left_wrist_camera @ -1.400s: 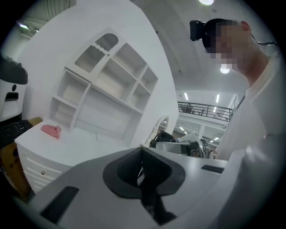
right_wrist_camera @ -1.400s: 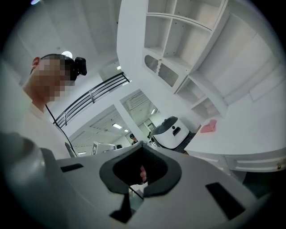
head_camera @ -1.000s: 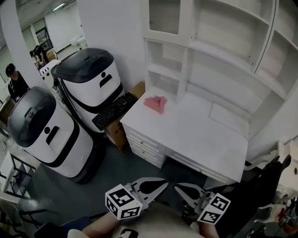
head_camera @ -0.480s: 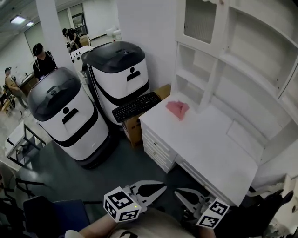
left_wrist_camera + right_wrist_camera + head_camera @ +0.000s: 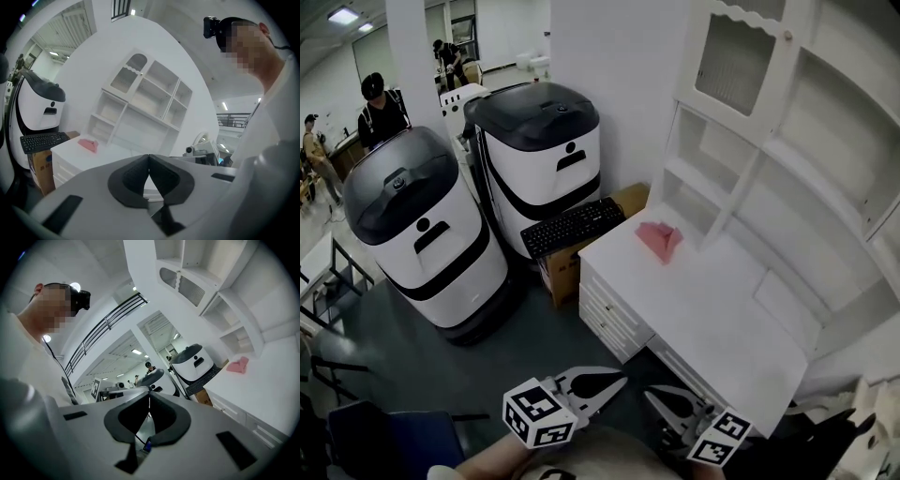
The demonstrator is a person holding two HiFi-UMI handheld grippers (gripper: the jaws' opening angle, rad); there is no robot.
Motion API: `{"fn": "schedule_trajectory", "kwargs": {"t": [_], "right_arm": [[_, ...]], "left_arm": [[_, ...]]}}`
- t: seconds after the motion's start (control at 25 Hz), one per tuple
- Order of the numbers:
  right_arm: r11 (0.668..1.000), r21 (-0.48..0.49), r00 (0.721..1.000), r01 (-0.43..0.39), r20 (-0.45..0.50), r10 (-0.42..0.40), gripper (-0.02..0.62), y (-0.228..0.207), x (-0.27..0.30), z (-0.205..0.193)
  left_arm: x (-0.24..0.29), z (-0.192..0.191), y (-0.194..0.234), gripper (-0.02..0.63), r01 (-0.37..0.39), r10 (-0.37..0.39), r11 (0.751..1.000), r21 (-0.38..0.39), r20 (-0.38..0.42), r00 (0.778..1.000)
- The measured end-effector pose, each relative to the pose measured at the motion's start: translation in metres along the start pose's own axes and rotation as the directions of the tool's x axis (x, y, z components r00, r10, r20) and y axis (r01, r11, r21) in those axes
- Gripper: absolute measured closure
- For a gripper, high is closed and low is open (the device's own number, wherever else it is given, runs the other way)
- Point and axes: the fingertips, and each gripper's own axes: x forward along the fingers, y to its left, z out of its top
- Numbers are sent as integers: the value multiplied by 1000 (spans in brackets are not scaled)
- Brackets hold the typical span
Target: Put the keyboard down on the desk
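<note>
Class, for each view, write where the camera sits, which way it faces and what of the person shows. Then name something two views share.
Head view: on the person's head, facing steeply down at desk and keyboard; left gripper and right gripper at bottom.
Left gripper view: on that gripper, along its shut jaws toward the desk; torso at right.
Right gripper view: likewise, toward the white machines; torso at left.
Shared: all three show the keyboard and pink item.

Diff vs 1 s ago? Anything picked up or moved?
Only the viewpoint shifted: desk and keyboard slid rightward in the head view. Nothing grabbed or released. Keyboard still lies on the cardboard box beside the desk, pink cloth on the desk; left tool and right tool stay shut, empty.
</note>
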Motion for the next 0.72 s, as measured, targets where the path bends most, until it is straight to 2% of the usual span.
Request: {"fn": "schedule_trajectory", "kwargs": {"t": [0.4, 0.48, 0.6, 0.72], "right_arm": [[999, 4, 998, 35, -56, -35, 571, -10, 109, 14], [1000, 9, 997, 26, -67, -25, 571, -10, 133, 15], [1000, 3, 996, 2, -93, -2, 571, -9, 169, 17], [1000, -17, 993, -25, -120, 23, 571, -7, 200, 22]], "left_arm": [[-48, 32, 94, 592, -2, 4, 998, -56, 34, 999], [-62, 37, 114, 592, -26, 28, 998, -60, 36, 999], [-83, 40, 149, 592, -101, 103, 993, -58, 28, 994], [-103, 47, 173, 592, -139, 143, 988, -70, 53, 988]]}}
